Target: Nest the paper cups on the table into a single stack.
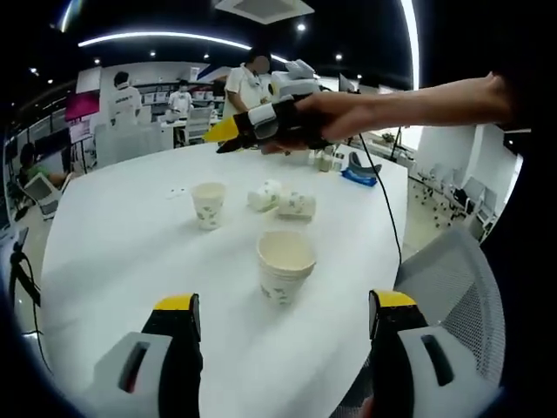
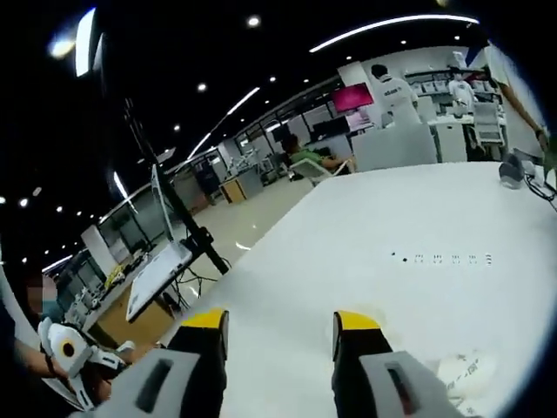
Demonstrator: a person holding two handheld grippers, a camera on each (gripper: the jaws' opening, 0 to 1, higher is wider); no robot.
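A: What is obscured?

B: In the left gripper view, two pale printed paper cups lying on their sides (image 1: 283, 201) blur together; whether they touch cannot be told. In the right gripper view, a printed paper cup (image 2: 470, 373) is cut off beside the right-hand jaw.

A: Clearances?

B: The round white table (image 1: 113, 252) has open surface around the upright nested paper cup stack (image 1: 285, 266), which stands well apart from the single upright paper cup (image 1: 209, 205). The table edge curves near the grey mesh chair (image 1: 452, 296).

A: Grippers?

B: The left gripper (image 1: 283, 318) is spread wide, empty, the stack ahead between its jaws. The right gripper (image 2: 280, 331) is parted, holding nothing; a hand carries it above the far cups.
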